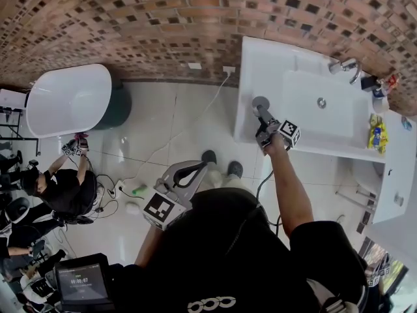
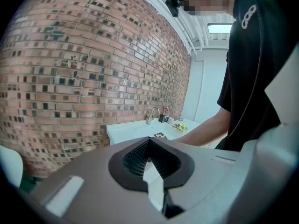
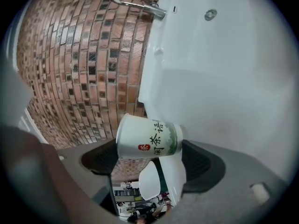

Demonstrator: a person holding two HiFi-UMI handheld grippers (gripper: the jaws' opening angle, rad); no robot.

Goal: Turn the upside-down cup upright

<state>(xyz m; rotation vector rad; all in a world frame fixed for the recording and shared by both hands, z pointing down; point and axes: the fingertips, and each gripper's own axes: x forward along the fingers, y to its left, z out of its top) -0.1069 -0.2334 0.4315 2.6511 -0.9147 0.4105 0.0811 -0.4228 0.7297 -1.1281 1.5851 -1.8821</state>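
**Cup orientation.** The paper cup [image 3: 149,141] is white with green print and a red seal. In the right gripper view its long axis runs across the picture, from one jaw to the other. The wide rim points toward the brick wall [image 3: 79,64] side. The narrower base points at the white bench [image 3: 233,101] surface. The faucet [image 3: 140,6] rises from the bench toward the same side as the rim, so the mouth faces away from the bench top and the base faces it. In the head view the cup [image 1: 260,102] shows end-on as a round grey disc over the left part of the bench [image 1: 260,64], beside the basin [image 1: 319,109]. Whether the base touches the bench cannot be told.

**Right gripper.** The right gripper [image 3: 150,148] is spread to the cup's length and clamps it at the jaw tips. One dark pad [image 3: 100,157] sits at the rim end, the other pad [image 3: 203,160] against the base end. In the head view the right gripper [image 1: 264,119] reaches over the bench edge.

**Left gripper.** The left gripper [image 2: 149,141] has its jaws pressed together at the tips, leaving only a narrow slit below them, with nothing between. In the head view the left gripper [image 1: 189,171] is held near the person's body, above the floor and well apart from the bench.
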